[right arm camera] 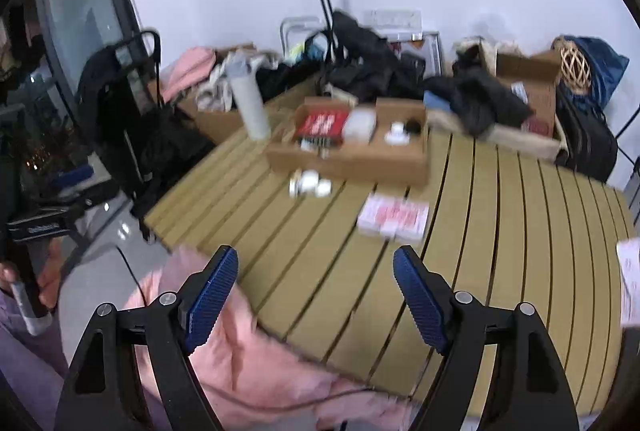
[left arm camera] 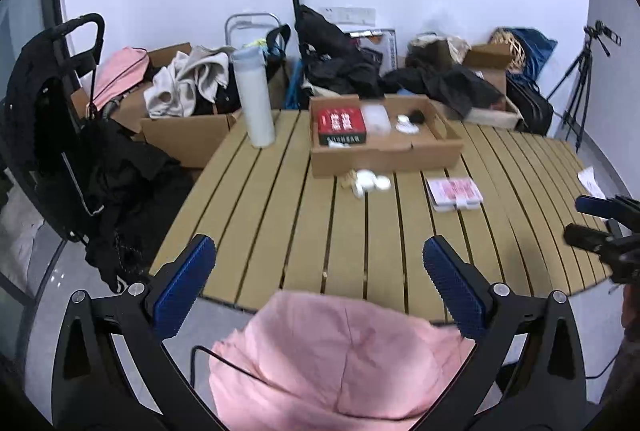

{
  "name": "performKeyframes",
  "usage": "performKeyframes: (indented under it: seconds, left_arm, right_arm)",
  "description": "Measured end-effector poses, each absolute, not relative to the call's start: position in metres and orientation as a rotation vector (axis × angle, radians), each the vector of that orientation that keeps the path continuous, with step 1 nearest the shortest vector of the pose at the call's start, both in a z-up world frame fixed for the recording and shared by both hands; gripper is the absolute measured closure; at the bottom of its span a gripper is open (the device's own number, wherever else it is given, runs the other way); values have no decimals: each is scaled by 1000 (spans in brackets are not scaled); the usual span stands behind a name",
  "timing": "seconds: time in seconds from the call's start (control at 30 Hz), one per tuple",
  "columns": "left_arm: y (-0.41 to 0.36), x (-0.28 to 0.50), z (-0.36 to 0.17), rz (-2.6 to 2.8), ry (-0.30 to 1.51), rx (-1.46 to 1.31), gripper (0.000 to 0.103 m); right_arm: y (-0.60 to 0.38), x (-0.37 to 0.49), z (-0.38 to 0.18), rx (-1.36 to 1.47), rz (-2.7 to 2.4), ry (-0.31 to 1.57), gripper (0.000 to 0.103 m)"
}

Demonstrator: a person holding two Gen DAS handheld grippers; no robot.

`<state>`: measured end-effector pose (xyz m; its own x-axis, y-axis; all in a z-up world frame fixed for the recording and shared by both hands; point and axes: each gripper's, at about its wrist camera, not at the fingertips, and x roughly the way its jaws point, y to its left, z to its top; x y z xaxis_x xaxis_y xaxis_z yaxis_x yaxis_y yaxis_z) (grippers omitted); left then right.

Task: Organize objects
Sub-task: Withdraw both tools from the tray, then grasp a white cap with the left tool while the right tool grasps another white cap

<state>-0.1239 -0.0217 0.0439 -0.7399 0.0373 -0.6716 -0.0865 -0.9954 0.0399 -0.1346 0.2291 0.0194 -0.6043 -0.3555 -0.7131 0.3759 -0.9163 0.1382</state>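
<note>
An open cardboard box [left arm camera: 384, 155] [right arm camera: 352, 161] stands on the slatted wooden table [left arm camera: 280, 215] [right arm camera: 500, 231]. It holds a red pack [left arm camera: 342, 122] [right arm camera: 322, 125], a clear case and small white and black items. Small white pieces [left arm camera: 370, 183] [right arm camera: 310, 187] lie in front of the box. A pink-and-white pack [left arm camera: 454, 193] [right arm camera: 394, 217] lies to their right. My left gripper [left arm camera: 320, 263] is open and empty over the table's near edge. My right gripper [right arm camera: 316, 271] is open and empty, and shows at the right edge of the left wrist view [left arm camera: 596, 223].
A white bottle [left arm camera: 254, 97] [right arm camera: 250, 101] stands at the table's far left. A paper slip [left arm camera: 592, 183] [right arm camera: 630, 279] lies at the right edge. Pink cloth [left arm camera: 340, 359] [right arm camera: 240, 363] lies below the grippers. Boxes, clothes, bags, a black cart and a tripod [left arm camera: 580, 87] crowd the floor behind.
</note>
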Motion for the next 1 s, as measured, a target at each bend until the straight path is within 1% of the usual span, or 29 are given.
performKeyframes:
  seconds: [0.07, 0.13, 0.33, 0.43, 0.47, 0.5, 0.57, 0.67, 0.73, 0.8, 0.87, 0.9, 0.93, 0.97, 1.0]
  left_arm:
    - [-20, -125, 43, 2874, 109, -1116, 0]
    - [-20, -130, 40, 2877, 83, -1127, 0]
    - [-16, -139, 18, 2833, 70, -1186, 0]
    - [-18, -160, -4, 2769, -18, -1190, 0]
    - [-17, -174, -17, 2727, -61, -1207, 1]
    - [-14, -191, -32, 2697, -77, -1243, 4]
    - [-4, -217, -50, 2682, -32, -1284, 27]
    - [12, -266, -73, 2666, 15, -1299, 32]
    - [17, -297, -88, 2631, -20, -1321, 34]
    - [24, -325, -105, 2594, -35, -1355, 40]
    - [32, -350, -123, 2578, -4, -1427, 56]
    - [35, -359, -130, 2559, -3, -1455, 58]
    - [37, -366, -137, 2537, -7, -1479, 64]
    - [38, -372, -145, 2524, -9, -1508, 73]
    - [38, -376, -150, 2520, -9, -1529, 80]
  right_arm:
    - [225, -135, 15, 1128, -2497, 92, 20]
    - [228, -139, 16, 1117, -2526, 80, 20]
    - [248, -147, 5, 1108, -2573, -67, 20]
    - [255, -158, -10, 1139, -2567, -175, 20]
    - [253, -161, -14, 1148, -2557, -183, 20]
    - [252, -166, -20, 1163, -2546, -182, 20]
    - [244, -175, -31, 1192, -2523, -162, 20]
    - [236, -186, -43, 1220, -2503, -142, 20]
    - [234, -193, -50, 1238, -2489, -144, 20]
    - [231, -202, -59, 1262, -2474, -145, 20]
    - [229, -211, -67, 1285, -2465, -144, 20]
    - [228, -217, -72, 1295, -2457, -140, 20]
    - [227, -222, -75, 1303, -2449, -135, 20]
    - [224, -229, -79, 1306, -2443, -131, 20]
    - [222, -235, -82, 1308, -2435, -131, 20]
